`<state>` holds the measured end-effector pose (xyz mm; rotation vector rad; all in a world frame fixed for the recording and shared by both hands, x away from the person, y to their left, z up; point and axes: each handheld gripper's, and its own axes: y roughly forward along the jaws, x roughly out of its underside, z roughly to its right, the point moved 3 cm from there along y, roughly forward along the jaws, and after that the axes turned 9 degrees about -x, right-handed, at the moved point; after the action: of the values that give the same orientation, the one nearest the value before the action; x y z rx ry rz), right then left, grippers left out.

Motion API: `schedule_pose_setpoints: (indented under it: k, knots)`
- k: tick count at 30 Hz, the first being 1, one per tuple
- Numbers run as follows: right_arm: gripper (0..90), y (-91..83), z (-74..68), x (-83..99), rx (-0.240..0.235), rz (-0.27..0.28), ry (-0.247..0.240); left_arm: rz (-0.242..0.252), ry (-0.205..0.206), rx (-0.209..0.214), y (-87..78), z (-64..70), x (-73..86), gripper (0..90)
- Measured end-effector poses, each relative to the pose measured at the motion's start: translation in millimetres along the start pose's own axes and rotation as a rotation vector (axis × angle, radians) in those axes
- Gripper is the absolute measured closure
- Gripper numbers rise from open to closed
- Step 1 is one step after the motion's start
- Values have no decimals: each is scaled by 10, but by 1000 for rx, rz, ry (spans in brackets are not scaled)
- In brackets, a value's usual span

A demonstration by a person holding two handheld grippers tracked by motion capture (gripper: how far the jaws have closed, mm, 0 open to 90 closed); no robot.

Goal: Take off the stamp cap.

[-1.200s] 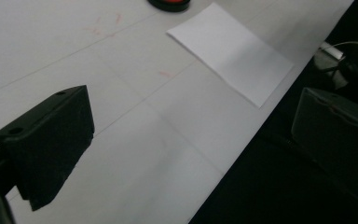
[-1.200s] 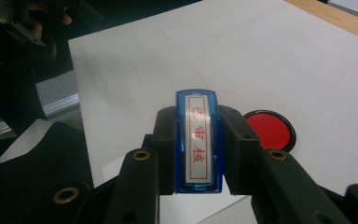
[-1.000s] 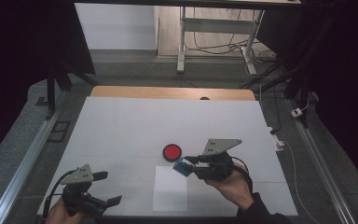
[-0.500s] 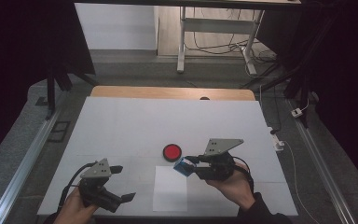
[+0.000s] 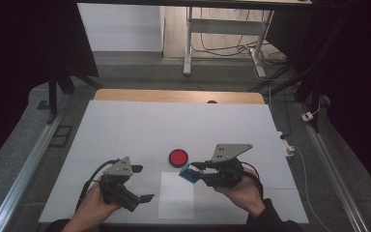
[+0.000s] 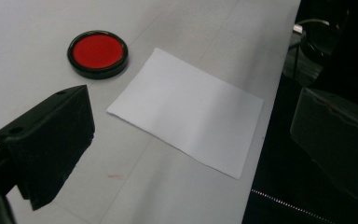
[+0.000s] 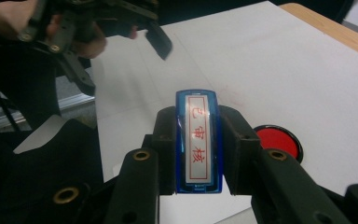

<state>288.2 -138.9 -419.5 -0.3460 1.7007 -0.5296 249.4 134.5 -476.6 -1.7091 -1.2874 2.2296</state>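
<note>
Nearest, two grippers: the left gripper (image 5: 144,183) has its jaws spread wide, empty; the right gripper (image 5: 193,172) clamps one blue stamp (image 7: 198,140). Between them lies one paper sheet (image 5: 176,194), then one red ink pad (image 5: 178,157), on the white table (image 5: 174,125).

Left gripper (image 5: 137,183) jaws spread; right gripper (image 5: 197,173) seemingly clamped.

Table layout around the paper sheet (image 5: 176,195)
Ink pad (image 5: 178,157) lies just behind the sheet; stamp (image 5: 190,173) sits over the sheet's back right corner.
</note>
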Motion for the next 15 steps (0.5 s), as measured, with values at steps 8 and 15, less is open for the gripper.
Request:
schedule_pose_setpoints:
  k: [8,15]
  knots:
    - [701,-2,-4,-13,-8,-4,-17,-12,67,48,203,4,-144,0]
    - [701,-16,-2,-26,-20,3,-9,-19,107,99,390,7,-266,0]
